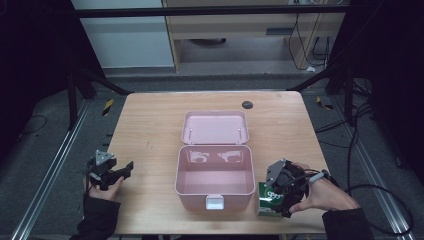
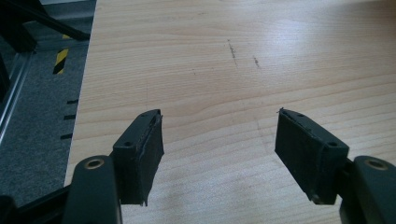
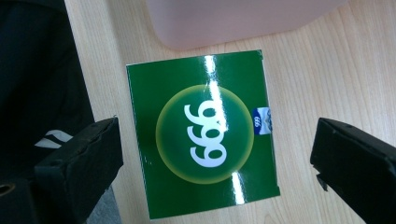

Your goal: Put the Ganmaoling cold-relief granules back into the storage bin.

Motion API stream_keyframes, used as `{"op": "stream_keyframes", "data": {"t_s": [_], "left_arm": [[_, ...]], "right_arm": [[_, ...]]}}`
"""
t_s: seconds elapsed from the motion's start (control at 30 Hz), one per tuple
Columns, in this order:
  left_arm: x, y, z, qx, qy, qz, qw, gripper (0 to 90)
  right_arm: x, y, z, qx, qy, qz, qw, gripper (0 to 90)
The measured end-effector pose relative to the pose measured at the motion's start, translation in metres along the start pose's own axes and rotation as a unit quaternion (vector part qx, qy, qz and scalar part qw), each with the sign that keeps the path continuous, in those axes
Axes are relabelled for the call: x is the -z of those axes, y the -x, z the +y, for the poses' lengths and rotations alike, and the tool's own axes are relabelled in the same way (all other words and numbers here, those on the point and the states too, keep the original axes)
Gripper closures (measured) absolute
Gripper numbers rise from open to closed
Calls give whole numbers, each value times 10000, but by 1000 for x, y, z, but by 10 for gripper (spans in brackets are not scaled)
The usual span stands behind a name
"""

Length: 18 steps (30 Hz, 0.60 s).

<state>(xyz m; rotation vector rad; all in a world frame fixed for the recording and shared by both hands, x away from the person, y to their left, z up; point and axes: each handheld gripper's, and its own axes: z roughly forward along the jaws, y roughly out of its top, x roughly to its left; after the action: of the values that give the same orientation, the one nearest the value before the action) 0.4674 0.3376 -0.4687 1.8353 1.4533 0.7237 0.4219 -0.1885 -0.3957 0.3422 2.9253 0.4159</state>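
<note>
- Right gripper held low over a glossy green square carton printed with a pale round badge and white "999" numerals; jaws spread wide to either side of the carton, pads clear of it and nothing pinched.
- In the right gripper view, green carton lying flat on the light wooden table, between the two black jaws, with bare wood showing between its right edge and the right-hand jaw.
- Carton placed at the near right part of the table, just beside the right front corner of the open pink plastic box, close to the table's near edge.
- Pink box in the middle of the table, lid thrown back flat behind it, white latch on the near wall, inside bare.
- Left gripper resting near the left edge of the table, well apart from the box and the carton.
- In the left gripper view, jaws of that gripper standing wide open over bare wood, holding nothing.
- Small dark round disc set in the far part of the tabletop.
</note>
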Motion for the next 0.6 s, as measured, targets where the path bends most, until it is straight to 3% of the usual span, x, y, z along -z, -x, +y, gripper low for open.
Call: {"op": "stream_keyframes", "data": {"t_s": [0.2, 0.33, 0.6], "left_arm": [[1, 0, 0, 4, 16, -1, 10000, 319], [1, 0, 0, 0, 18, 1, 10000, 318], [0, 1, 0, -19, 3, 9, 10000, 318]], "right_arm": [[-3, -1, 2, 23, 21, -8, 10000, 31], [-6, -2, 1, -75, 140, 161, 9997, 42], [-17, -2, -3, -82, 137, 244, 9996, 40]]}}
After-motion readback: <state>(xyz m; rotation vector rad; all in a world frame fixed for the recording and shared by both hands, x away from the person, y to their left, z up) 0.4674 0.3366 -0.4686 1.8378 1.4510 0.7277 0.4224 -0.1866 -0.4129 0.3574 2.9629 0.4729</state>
